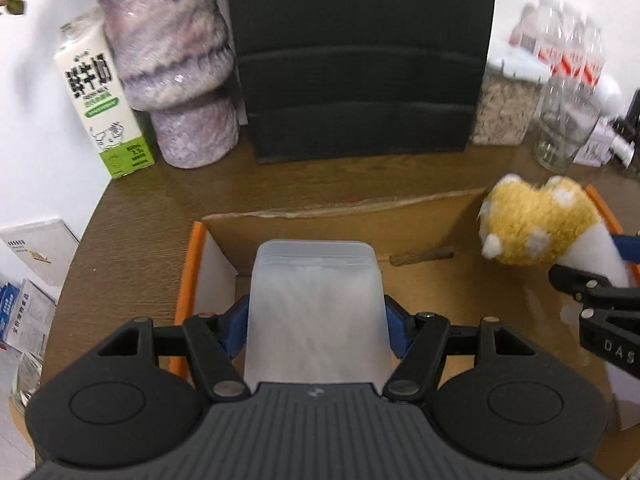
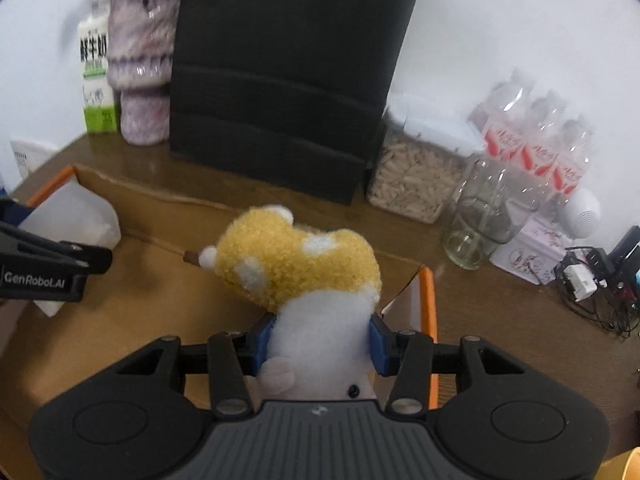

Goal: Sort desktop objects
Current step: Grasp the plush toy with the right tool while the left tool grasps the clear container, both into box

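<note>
My left gripper (image 1: pixel 316 332) is closed on a frosted tub (image 1: pixel 316 300), the blue pads (image 1: pixel 234 332) pressed against its two sides. I hold the tub over the left part of an open cardboard box (image 1: pixel 420 216) with orange edging; whether its bottom touches the box floor I cannot tell, since the tub itself hides that spot.

My right gripper (image 2: pixel 322 340) is clamped on a plush toy (image 2: pixel 304 268), its fingers (image 2: pixel 378 340) squeezing the white belly, with the yellow, white-spotted part sticking out ahead of them. The toy hangs over the right part of the same box (image 2: pixel 160 196), near its right wall. In the left view the toy (image 1: pixel 532 224) shows at the right edge, well apart from the tub.

The box sits on a brown desk (image 1: pixel 152 208). Behind it stands a black case (image 1: pixel 360 60). Left of the case are a purple vase (image 1: pixel 180 72) and a milk carton (image 1: pixel 106 100), just beside each other. Right of the case are a jar of grain (image 2: pixel 412 184), an empty glass (image 2: pixel 480 216) and three bottles (image 2: pixel 532 144) by the wall. A tangle of cables (image 2: pixel 596 292) lies at the far right.
</note>
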Tool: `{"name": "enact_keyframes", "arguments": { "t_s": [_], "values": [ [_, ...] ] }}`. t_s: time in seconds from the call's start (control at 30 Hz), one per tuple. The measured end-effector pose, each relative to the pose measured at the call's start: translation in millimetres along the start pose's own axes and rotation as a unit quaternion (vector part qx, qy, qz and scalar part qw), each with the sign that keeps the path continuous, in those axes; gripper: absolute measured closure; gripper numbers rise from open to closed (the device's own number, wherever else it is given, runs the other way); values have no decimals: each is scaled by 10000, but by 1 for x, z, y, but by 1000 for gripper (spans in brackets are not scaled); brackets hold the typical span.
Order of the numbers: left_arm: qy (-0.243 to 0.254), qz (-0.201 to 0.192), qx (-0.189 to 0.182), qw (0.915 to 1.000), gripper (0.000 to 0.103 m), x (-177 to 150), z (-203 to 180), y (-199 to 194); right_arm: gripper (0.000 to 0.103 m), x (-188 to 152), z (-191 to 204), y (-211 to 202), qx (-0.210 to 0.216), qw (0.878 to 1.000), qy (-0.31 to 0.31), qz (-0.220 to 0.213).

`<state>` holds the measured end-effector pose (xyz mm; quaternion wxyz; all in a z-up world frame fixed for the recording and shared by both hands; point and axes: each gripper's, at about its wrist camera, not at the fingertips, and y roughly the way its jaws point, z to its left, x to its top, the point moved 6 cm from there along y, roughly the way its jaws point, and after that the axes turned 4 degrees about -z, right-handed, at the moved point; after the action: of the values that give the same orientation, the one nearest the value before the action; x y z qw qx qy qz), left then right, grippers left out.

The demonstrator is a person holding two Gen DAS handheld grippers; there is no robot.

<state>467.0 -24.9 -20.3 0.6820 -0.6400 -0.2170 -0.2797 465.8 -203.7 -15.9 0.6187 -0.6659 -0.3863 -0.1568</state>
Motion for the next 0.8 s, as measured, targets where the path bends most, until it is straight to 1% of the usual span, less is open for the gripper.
{"name": "enact_keyframes", "arguments": {
  "t_s": [0.13,0.23,0.33,0.4,0.5,0.53,0.6,0.63,0.67,0.7,0.73,0.77,0.8],
  "values": [
    [72,116,24,9999,36,0,-1,13,57,-6,0,13,-15,9996,-126,244],
    [98,197,37,9998,36,-2,-1,17,58,-12,2,18,60,9989,-212,410],
    [144,214,109,9996,36,-1,1,20,58,-15,3,23,-15,9983,-297,511],
    [170,209,109,9996,36,0,1,21,57,-14,2,25,-88,9981,-267,540],
    [204,226,147,9994,35,-1,-1,22,53,-14,-1,29,-74,9976,-124,682],
    [210,203,147,9995,35,-2,-1,21,51,-14,-1,30,-67,9974,-103,710],
    [163,116,109,9997,32,-1,0,19,39,-14,0,29,-67,9976,-93,687],
    [132,74,97,9998,27,-1,0,18,28,-13,0,27,-64,9978,-77,660],
    [115,30,92,9999,23,0,0,16,25,-13,0,25,-61,9980,-83,617],
    [117,-13,84,9999,16,0,0,13,24,-11,1,23,-53,9983,-104,566],
    [136,-72,83,9998,13,1,0,10,20,-10,1,21,-63,9985,-113,539],
    [159,-136,85,9997,13,2,0,6,16,-10,1,18,-66,9986,-104,514],
    [174,-197,77,9996,10,3,-1,2,15,-9,1,16,-47,9988,-86,486]
  ]
}}
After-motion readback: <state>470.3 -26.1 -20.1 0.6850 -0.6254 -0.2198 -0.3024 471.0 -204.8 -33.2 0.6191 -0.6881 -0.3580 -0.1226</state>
